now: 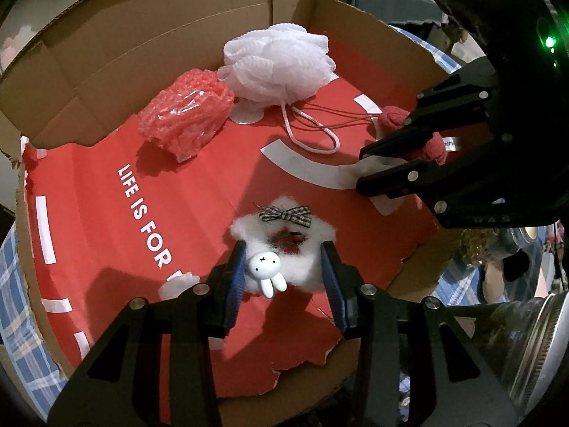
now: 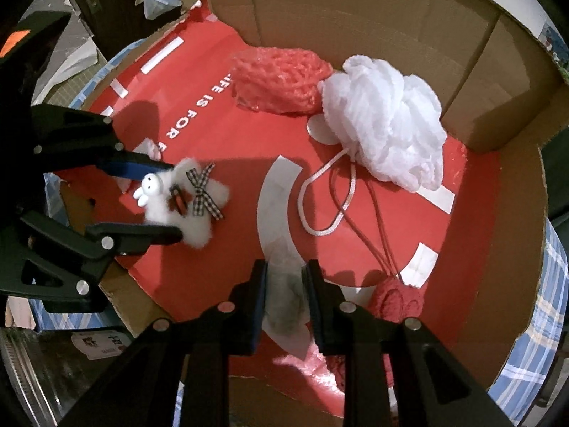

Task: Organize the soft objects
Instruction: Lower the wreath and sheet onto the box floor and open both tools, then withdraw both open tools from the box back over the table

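1. Your left gripper [image 1: 284, 270] fingers straddle the white plush star [image 1: 284, 249], touching its sides; grip uncertain.
2. Your right gripper [image 2: 284, 295] clamps a grey-white fluffy piece [image 2: 286, 302].
3. Both sit inside the cardboard box [image 2: 320, 17], alongside the white loofah [image 2: 387, 124] and red mesh bundle [image 2: 281, 74].

left gripper [image 1: 284, 267] closed, right gripper [image 2: 284, 299] closed

Bare red floor [image 2: 227, 142] lies open between loofah [image 2: 387, 121] and cardboard wall [image 2: 355, 10].
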The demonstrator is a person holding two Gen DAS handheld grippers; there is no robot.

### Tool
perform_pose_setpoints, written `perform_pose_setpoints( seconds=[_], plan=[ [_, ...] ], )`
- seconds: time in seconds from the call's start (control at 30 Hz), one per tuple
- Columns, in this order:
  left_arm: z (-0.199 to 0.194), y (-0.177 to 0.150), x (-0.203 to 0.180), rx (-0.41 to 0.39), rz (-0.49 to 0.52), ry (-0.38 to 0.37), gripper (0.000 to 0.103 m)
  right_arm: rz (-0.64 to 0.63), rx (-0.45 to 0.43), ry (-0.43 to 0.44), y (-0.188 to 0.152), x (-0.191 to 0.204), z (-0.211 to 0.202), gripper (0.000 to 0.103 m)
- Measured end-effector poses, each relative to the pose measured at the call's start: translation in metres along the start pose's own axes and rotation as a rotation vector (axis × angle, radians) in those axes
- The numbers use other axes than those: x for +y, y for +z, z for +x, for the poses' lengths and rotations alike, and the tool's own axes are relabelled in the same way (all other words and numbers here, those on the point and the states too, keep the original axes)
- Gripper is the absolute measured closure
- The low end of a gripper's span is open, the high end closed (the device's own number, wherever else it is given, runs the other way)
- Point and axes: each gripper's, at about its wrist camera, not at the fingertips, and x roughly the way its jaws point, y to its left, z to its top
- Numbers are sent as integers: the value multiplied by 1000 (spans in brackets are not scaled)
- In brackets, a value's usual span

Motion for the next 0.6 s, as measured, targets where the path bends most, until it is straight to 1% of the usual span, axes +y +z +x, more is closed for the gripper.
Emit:
perform_pose_setpoints(
  seconds=[0.07, 0.13, 0.27, 0.33, 0.4, 0.5, 0.57, 0.6],
  plan=[
    [0, 0, 0, 3, -1, -3, 63, -7, 10, -3, 1, 1, 2, 77],
    [3, 2, 0, 9, -3, -4, 61, -8, 14, -2, 1, 1, 3, 71],
    [7, 4, 0, 11, -9, -5, 59, -11, 14, -1, 4, 2, 4, 67],
    [8, 5, 0, 10, -12, -4, 51, -12, 16, 0, 3, 2, 5, 61],
    [6, 4, 1, 4, -14, 3, 51, -13, 17, 4, 5, 3, 5, 58],
    [4, 5, 2, -1, -25, 7, 51, -11, 18, 2, 7, 3, 6, 57],
    [-1, 4, 2, -5, -33, 14, 51, -10, 15, 4, 8, 4, 5, 52],
    [-4, 4, 3, -11, -37, 17, 51, -7, 11, 2, 9, 4, 3, 48]
  ],
)
